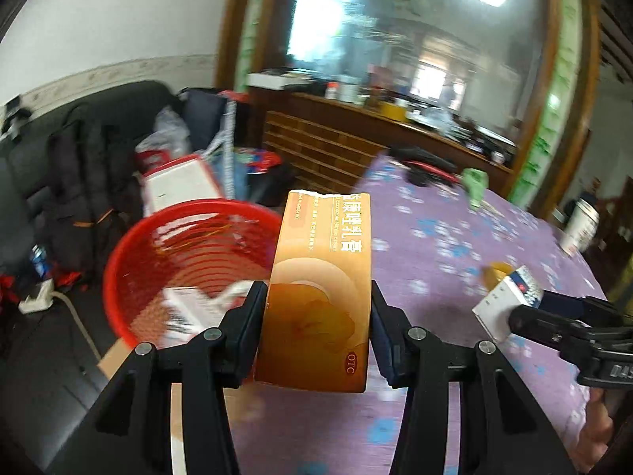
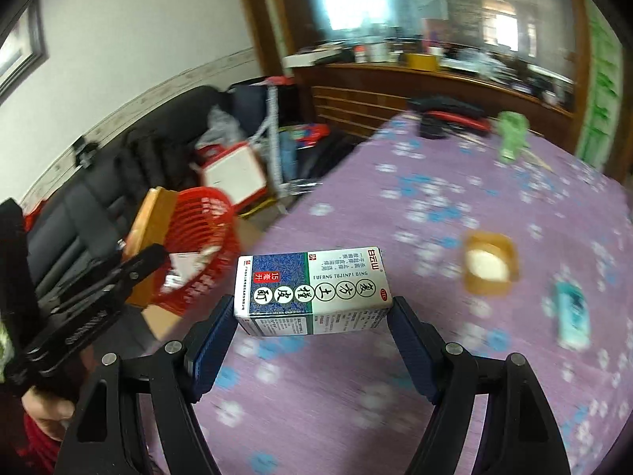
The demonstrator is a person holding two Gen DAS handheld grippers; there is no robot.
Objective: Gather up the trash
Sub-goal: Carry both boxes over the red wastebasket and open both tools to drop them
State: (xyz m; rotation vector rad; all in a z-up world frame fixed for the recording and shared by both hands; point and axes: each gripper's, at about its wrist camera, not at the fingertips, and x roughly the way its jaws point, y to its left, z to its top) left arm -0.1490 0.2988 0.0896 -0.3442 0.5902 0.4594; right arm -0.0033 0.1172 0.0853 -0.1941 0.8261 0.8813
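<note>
The left gripper (image 1: 316, 316), half open, clamps the orange box (image 1: 322, 277), long axis pointing ahead, nearest the red basket (image 1: 130, 257) lying ahead-left. The right gripper (image 2: 312, 324), wide, clamps the white box (image 2: 312, 289) crosswise over the table (image 2: 435, 206).

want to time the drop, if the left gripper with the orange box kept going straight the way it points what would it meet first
Probably the red basket. The left gripper, shut on the orange box, points down over the table edge, with the basket just ahead and left. Depth is unclear, so it might cross the rim instead.
</note>
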